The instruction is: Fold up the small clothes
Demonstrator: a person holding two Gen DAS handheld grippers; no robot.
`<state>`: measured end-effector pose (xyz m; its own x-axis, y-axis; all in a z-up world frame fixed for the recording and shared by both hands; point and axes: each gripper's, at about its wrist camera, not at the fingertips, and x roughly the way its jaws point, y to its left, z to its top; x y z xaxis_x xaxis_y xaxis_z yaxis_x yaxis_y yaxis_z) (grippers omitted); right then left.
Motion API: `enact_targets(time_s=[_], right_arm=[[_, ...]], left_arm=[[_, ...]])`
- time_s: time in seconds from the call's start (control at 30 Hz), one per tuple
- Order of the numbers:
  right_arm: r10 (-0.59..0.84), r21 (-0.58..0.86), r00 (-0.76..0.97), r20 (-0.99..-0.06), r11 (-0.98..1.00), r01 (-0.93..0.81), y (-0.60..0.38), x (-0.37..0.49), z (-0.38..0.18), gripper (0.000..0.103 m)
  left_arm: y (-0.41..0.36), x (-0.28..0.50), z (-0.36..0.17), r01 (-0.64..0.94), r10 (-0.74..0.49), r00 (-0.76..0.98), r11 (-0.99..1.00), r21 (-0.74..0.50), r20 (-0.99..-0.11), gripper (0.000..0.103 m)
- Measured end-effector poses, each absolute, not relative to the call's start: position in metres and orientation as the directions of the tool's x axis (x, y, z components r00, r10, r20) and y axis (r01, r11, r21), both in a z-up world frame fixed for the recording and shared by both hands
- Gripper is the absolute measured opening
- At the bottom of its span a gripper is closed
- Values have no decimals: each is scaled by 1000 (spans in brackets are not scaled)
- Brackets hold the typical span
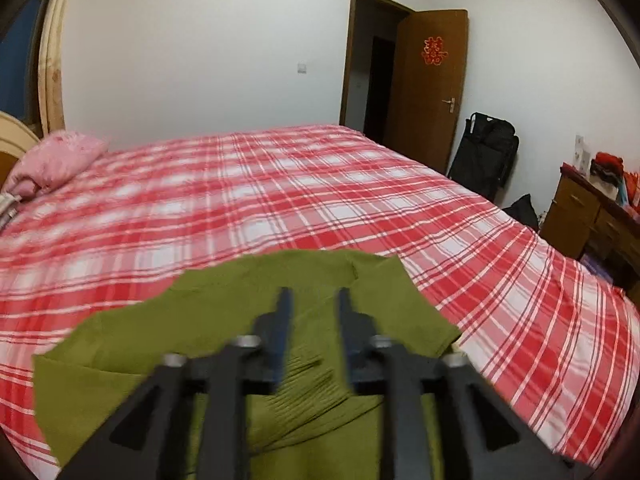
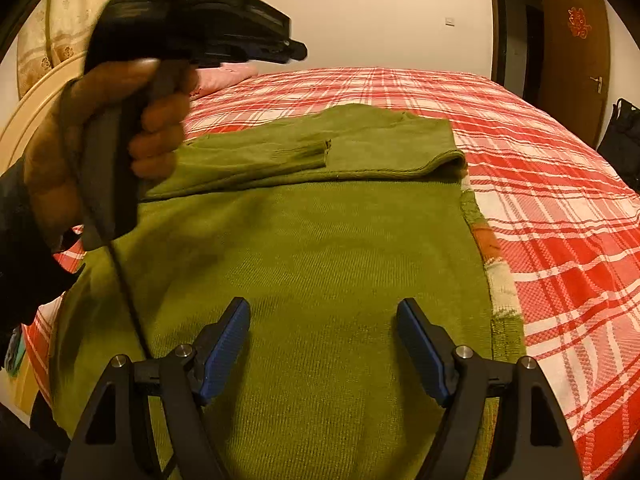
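A green knit sweater (image 2: 328,232) lies flat on the red plaid bed (image 2: 540,168), its upper part folded over with a sleeve (image 2: 280,156) lying across it. My right gripper (image 2: 324,308) is open and empty, low over the sweater's near part. My left gripper (image 1: 312,300) hovers above the sweater (image 1: 160,344) with its jaws narrowly apart and nothing between them. In the right wrist view the left gripper's body (image 2: 192,28) is held up in a hand at the left, above the sweater.
A pink pillow (image 1: 56,160) lies at the head of the bed (image 1: 320,184). A brown door (image 1: 428,88) stands open at the far wall. A black bag (image 1: 488,152) and a wooden dresser (image 1: 588,216) stand to the right of the bed.
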<state>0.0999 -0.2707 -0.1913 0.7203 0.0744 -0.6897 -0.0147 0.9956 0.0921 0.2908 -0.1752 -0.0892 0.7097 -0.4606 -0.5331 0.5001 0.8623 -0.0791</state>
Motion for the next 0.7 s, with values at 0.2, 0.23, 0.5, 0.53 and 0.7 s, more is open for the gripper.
enact_targets(time_s=[0.2, 0.23, 0.5, 0.53, 0.7], right_arm=[[93, 109, 708, -700, 994, -22, -274, 103, -182, 76], [122, 138, 708, -696, 990, -35, -277, 105, -176, 76], [175, 197, 695, -698, 979, -49, -290, 188, -133, 76], [186, 207, 681, -709, 977, -52, -289, 201, -133, 76], [212, 265, 615, -760, 964, -6, -288, 277, -149, 71]], left_arm=[[-103, 262, -95, 433, -344, 771, 900, 45, -535, 75], [-90, 258, -100, 414, -317, 779, 908, 63, -541, 75], [-9, 260, -163, 230, -141, 725, 972, 44, -675, 77], [-4, 262, -170, 211, -132, 714, 977, 32, -688, 77], [16, 269, -195, 154, -153, 651, 986, -68, -744, 77]])
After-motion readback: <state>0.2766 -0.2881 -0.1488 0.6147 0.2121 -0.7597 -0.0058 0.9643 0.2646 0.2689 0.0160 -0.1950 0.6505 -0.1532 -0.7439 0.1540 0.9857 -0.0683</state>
